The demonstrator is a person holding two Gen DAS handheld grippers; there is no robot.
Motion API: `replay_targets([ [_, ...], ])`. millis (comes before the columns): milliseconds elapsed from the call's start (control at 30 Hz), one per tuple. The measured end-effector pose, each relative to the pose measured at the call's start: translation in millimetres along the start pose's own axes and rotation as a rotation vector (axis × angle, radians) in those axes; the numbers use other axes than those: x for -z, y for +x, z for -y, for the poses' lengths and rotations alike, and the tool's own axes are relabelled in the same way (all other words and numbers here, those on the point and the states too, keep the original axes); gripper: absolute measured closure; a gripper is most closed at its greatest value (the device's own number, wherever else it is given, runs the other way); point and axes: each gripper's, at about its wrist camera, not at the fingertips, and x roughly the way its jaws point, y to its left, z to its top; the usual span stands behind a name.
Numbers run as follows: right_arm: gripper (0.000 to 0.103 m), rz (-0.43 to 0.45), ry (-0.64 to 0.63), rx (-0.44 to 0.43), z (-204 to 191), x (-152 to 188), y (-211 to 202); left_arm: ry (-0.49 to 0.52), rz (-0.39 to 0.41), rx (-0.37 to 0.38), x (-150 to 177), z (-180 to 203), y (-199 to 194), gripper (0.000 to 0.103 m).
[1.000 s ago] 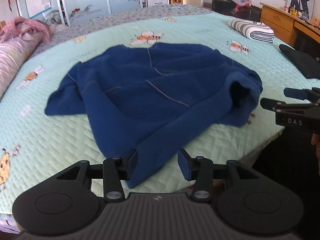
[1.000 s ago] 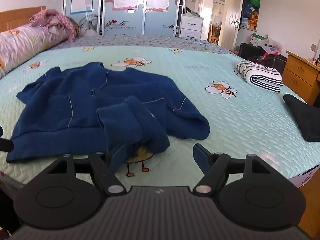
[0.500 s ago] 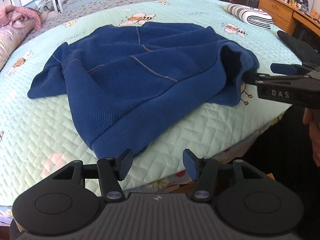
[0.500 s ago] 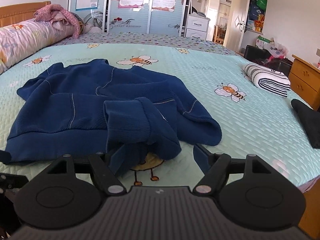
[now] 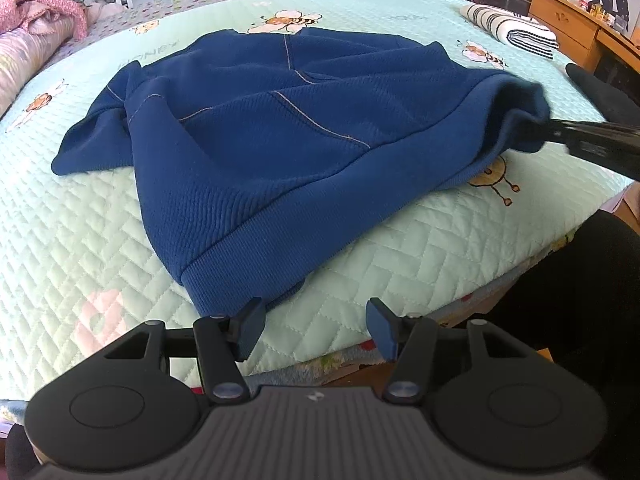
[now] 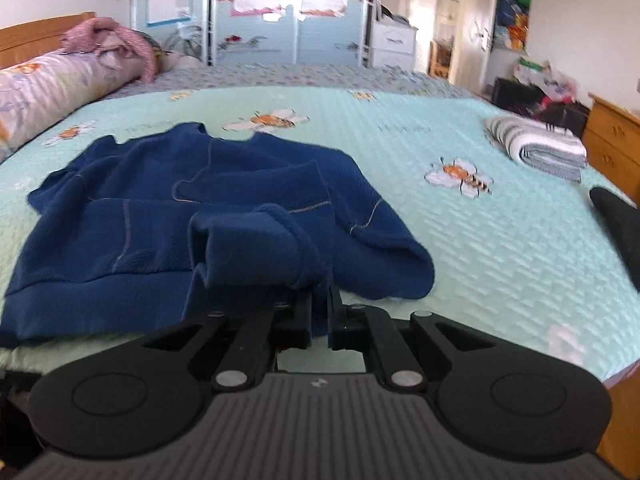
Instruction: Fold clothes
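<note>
A blue sweater point(image 5: 280, 128) sprawls across the near half of a quilted bed point(image 5: 80, 240), its hem just ahead of the left claw point(image 5: 316, 330), whose fingers stand apart over bare quilt at the bed's edge. The right claw point(image 6: 320, 312), fingers pressed together on a bunched fold of the sweater, occupies the near right corner of the garment. Open quilt stretches to the sweater's right, bounded by a folded striped towel point(image 6: 536, 152) and a dark item point(image 6: 620, 216) at the bed's right side. A long bolster point(image 6: 52, 88) and pink cloth point(image 6: 112, 40) block the left side; a wooden dresser point(image 6: 612, 136) stands beyond the right edge.
</note>
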Motion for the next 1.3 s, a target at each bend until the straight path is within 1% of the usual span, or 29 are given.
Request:
replay_targets([
  [33,0.1,0.006,-0.016,0.002,2,1,-5,0.0,0.002,0.0,0,0,0,0.044],
  [133,0.103,0.002,-0.023,0.015,10,3,-14,0.003,0.01,-0.003,0,0,-1,0.044],
  [200,0.102,-0.002,-0.016,0.016,14,3,-18,0.006,0.016,-0.007,-1,0,-2,0.044],
  [267,0.096,0.002,-0.011,-0.007,15,4,-24,0.009,0.021,-0.009,-1,1,-4,0.044],
  [300,0.078,0.011,-0.018,-0.016,12,4,-27,0.009,0.023,-0.01,-1,1,-4,0.044],
  [333,0.05,0.021,-0.029,-0.023,9,4,-31,0.01,0.024,-0.011,-1,2,-4,0.044],
  [400,0.022,0.079,-0.082,-0.026,-2,6,-40,0.012,0.025,-0.012,-2,2,-5,0.044],
  [433,0.02,0.11,-0.111,-0.026,-8,7,-44,0.014,0.026,-0.013,-2,3,-5,0.044],
  [467,0.021,0.116,-0.131,-0.034,-14,7,-44,0.017,0.026,-0.014,-2,3,-6,0.044],
  [567,0.021,0.108,-0.174,-0.06,-28,7,-42,0.028,0.031,-0.019,-3,6,-8,0.044],
  [633,0.021,0.087,-0.185,-0.04,-32,6,-33,0.033,0.032,-0.026,-4,7,-9,0.044],
  [733,0.021,0.053,-0.183,-0.018,-33,6,-23,0.039,0.029,-0.037,-5,8,-9,0.043],
  [833,0.021,0.032,-0.152,-0.008,-30,8,-21,0.035,0.024,-0.043,-7,7,-9,0.043],
  [1000,0.021,0.022,-0.117,0.011,-22,8,-18,0.035,0.025,-0.048,-10,8,-10,0.042],
  [1067,0.021,0.019,-0.109,0.008,-21,8,-17,0.036,0.026,-0.05,-11,9,-10,0.04],
  [1300,0.021,0.02,-0.111,-0.013,-25,6,-18,0.024,0.015,-0.055,-18,11,-11,0.04],
])
